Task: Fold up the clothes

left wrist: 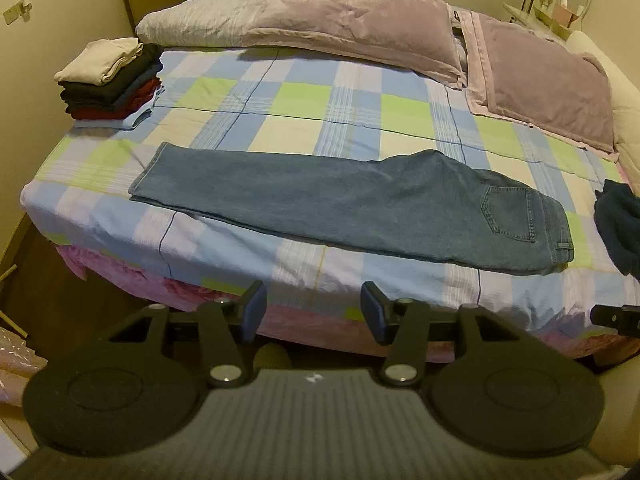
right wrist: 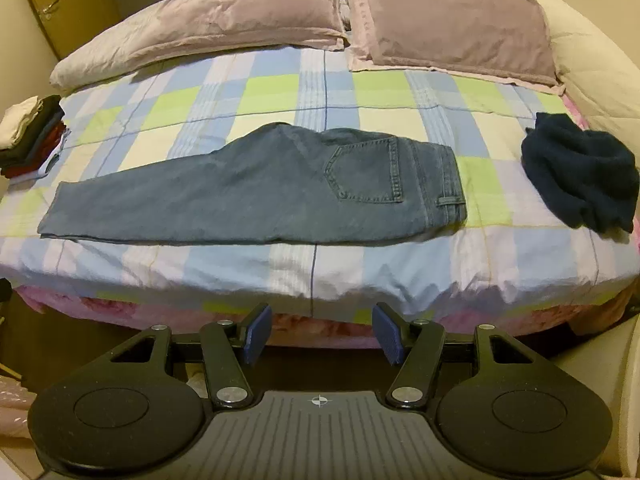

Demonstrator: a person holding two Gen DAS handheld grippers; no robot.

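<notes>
your left gripper (left wrist: 313, 312) and right gripper (right wrist: 321, 334) are both spread wide, holding nothing. the jeans (right wrist: 256, 188) lie flat on the bed (right wrist: 280, 92), legs together. if you grab only the top leg, the fold could come out crooked.

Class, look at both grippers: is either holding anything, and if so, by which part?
Nothing is held. The left gripper and right gripper are both open, short of the bed; the jeans lie untouched.
</notes>
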